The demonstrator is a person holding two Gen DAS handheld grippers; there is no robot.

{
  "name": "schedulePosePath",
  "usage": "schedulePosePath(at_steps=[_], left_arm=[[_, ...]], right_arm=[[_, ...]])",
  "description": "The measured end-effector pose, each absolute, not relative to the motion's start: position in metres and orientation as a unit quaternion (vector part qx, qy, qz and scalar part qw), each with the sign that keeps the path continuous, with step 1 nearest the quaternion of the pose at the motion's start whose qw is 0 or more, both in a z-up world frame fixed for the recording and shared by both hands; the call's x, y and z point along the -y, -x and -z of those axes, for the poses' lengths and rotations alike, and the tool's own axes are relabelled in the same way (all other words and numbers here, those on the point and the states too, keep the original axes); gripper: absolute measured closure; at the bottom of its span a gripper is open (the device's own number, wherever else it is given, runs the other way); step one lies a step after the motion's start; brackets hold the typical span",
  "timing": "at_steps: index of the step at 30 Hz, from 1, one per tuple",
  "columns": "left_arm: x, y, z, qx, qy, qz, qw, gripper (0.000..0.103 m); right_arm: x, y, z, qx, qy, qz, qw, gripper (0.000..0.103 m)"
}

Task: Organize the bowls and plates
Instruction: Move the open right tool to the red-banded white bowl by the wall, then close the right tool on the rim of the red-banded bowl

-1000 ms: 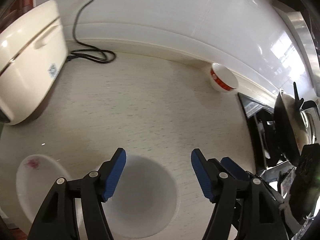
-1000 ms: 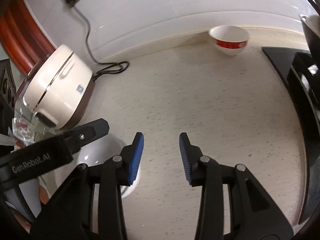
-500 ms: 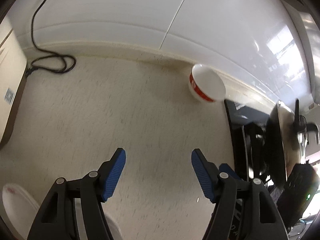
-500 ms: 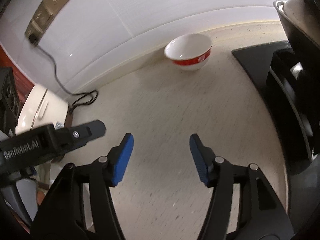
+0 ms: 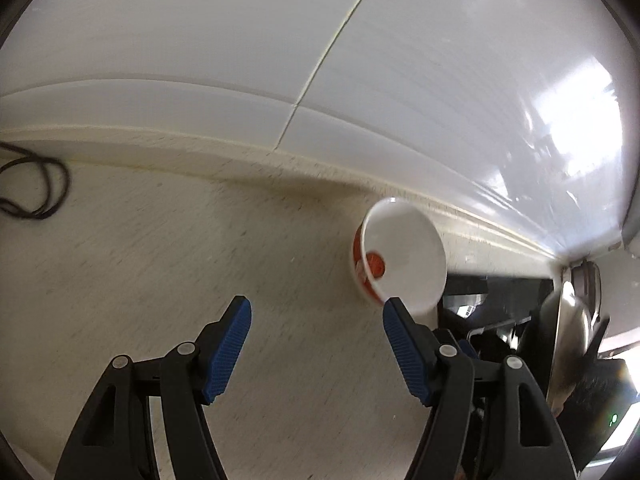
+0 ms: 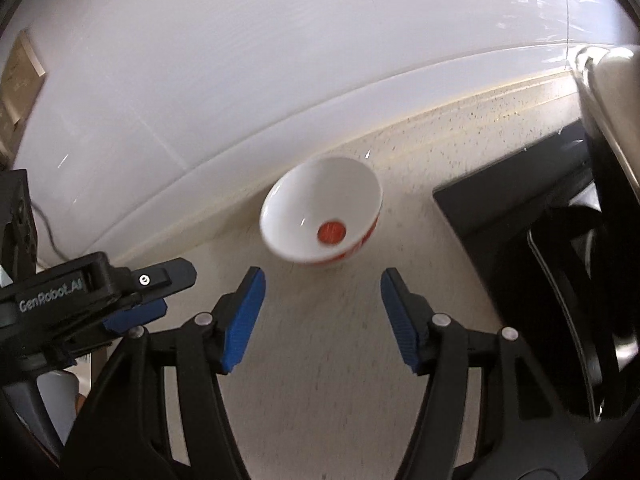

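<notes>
- Both claws have been carried across the countertop [image 6: 320, 360] toward the red-banded bowl [image 6: 322, 210], now just ahead of the right gripper [image 6: 322, 316].
- Nothing is gripped: right gripper released, left gripper [image 5: 316, 344] likewise spread.
- Stove [image 6: 520, 240] lies right; pickup is judged next.
</notes>
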State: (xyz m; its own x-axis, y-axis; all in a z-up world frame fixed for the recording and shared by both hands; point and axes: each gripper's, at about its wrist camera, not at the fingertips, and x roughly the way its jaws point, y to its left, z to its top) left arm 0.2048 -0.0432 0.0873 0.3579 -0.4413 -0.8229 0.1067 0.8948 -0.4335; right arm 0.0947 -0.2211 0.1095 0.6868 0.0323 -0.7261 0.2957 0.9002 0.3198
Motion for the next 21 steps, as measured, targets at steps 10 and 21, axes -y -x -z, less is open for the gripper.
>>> schedulePosePath(at_steps=[10, 21], left_arm=[[0.086, -0.278, -0.06, -0.582, 0.17, 0.18, 0.775, 0.034], [0.113, -0.305, -0.022, -0.595, 0.16, 0.171, 0.769, 0.035]], right_arm=[[0.245, -0.145, -0.092, -0.401, -0.228, 0.097, 0.882, 0.04], [0.258, -0.181, -0.053, -0.449, -0.246, 0.101, 0.853, 0.044]])
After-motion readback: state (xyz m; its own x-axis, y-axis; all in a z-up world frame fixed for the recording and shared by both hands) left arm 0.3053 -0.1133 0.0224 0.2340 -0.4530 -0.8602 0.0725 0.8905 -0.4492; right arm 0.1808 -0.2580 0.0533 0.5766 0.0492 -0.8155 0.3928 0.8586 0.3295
